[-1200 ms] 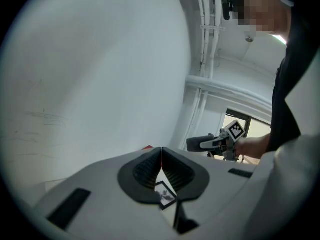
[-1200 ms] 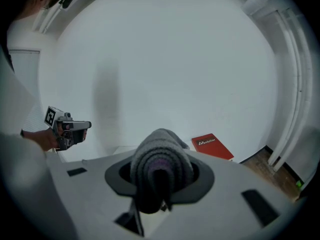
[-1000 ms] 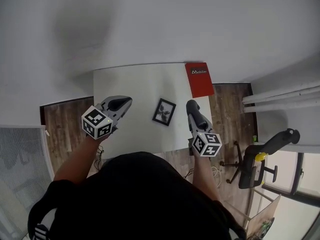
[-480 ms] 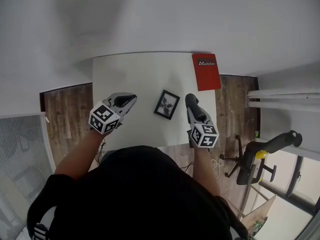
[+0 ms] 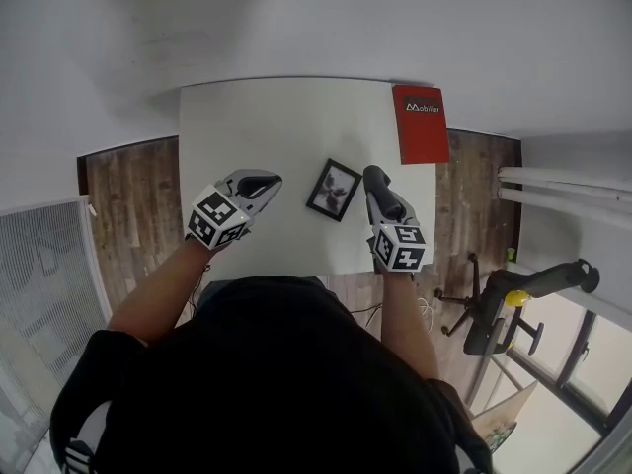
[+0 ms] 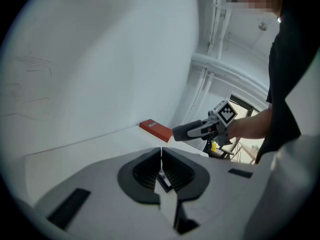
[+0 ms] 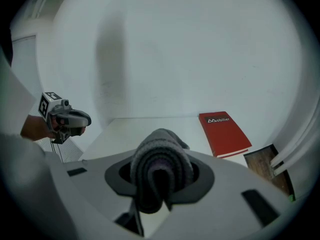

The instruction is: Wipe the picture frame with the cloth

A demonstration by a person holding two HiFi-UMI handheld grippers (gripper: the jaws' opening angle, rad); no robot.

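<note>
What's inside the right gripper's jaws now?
A folded grey knitted cloth, clamped by the right gripper. It covers the jaw tips and the white table just ahead; the black picture frame cannot be seen from that gripper's view.

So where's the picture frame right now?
Head view: the picture frame lies on the white table between the left gripper and the right gripper, nearer the right.

Grey cloth looks ribbed, a soft knit. White worktop reads smooth and matt; the floor beside it is brown wood planking, grain showing.
</note>
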